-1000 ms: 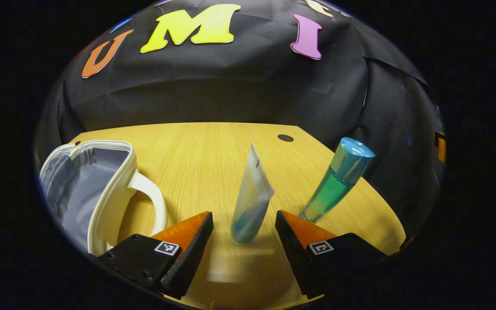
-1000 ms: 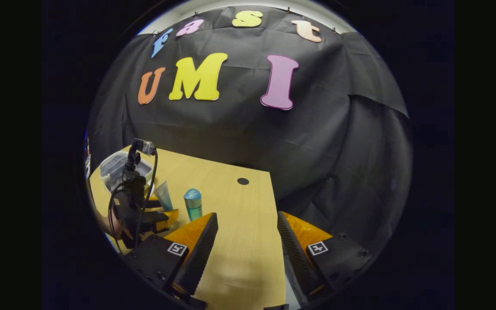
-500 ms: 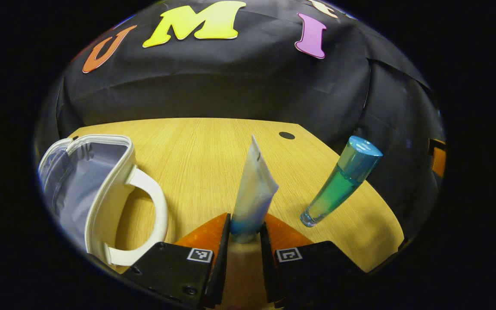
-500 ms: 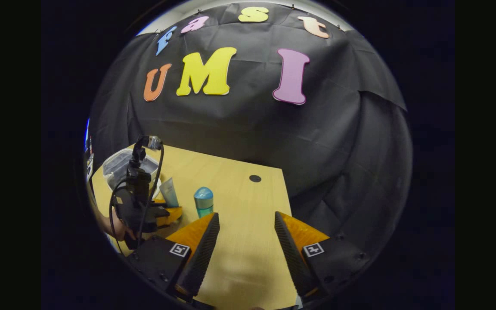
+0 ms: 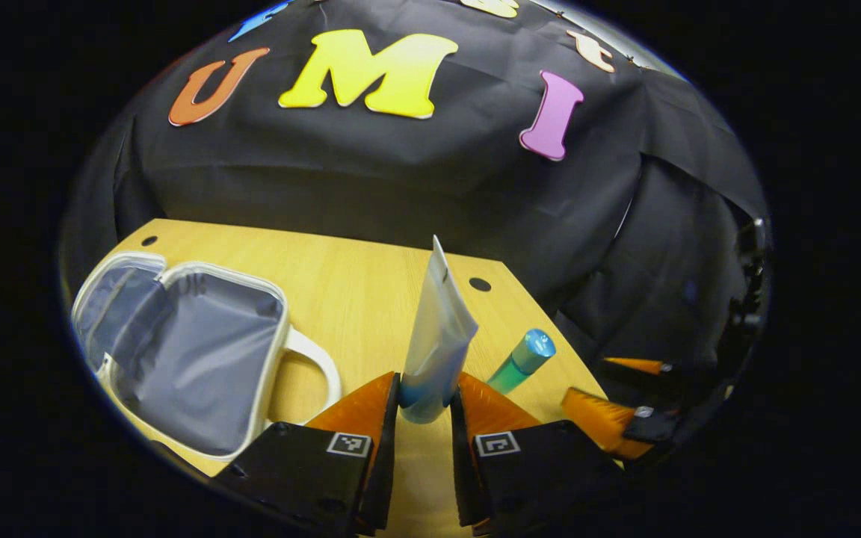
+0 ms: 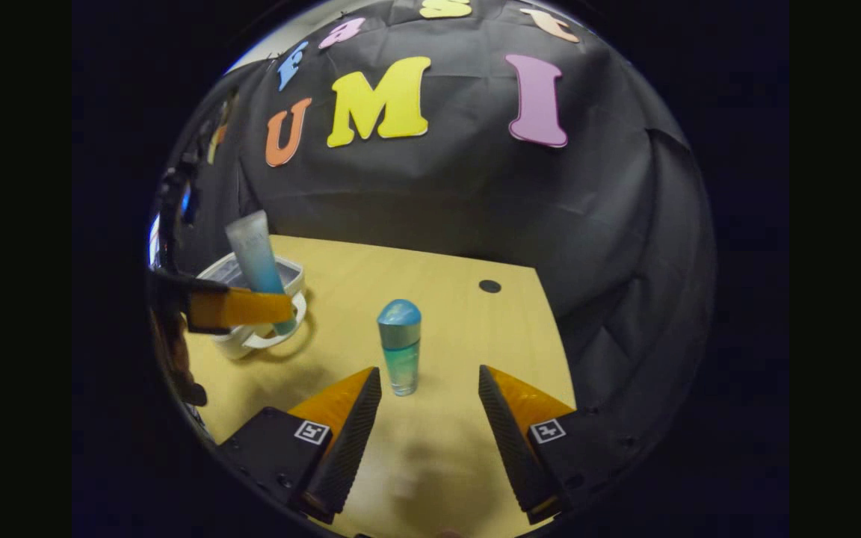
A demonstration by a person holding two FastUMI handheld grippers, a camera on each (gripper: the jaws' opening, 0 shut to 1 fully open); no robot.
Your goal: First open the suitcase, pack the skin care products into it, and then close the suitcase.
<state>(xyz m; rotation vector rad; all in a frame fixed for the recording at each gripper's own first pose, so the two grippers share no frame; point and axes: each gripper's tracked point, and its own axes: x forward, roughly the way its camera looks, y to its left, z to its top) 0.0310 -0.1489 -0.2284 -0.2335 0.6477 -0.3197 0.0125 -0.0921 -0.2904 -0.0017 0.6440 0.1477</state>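
The left tongs (image 5: 425, 400) stay clamped on the tube (image 5: 438, 340), cap end down, and have lifted it off the counter (image 5: 341, 276) since half a second ago. In the right gripper view it hangs above the open suitcase (image 6: 266, 299). The right tongs (image 6: 428, 407) remain apart and have moved closer to the bottle (image 6: 400, 347), which stands upright on the counter just ahead of them.
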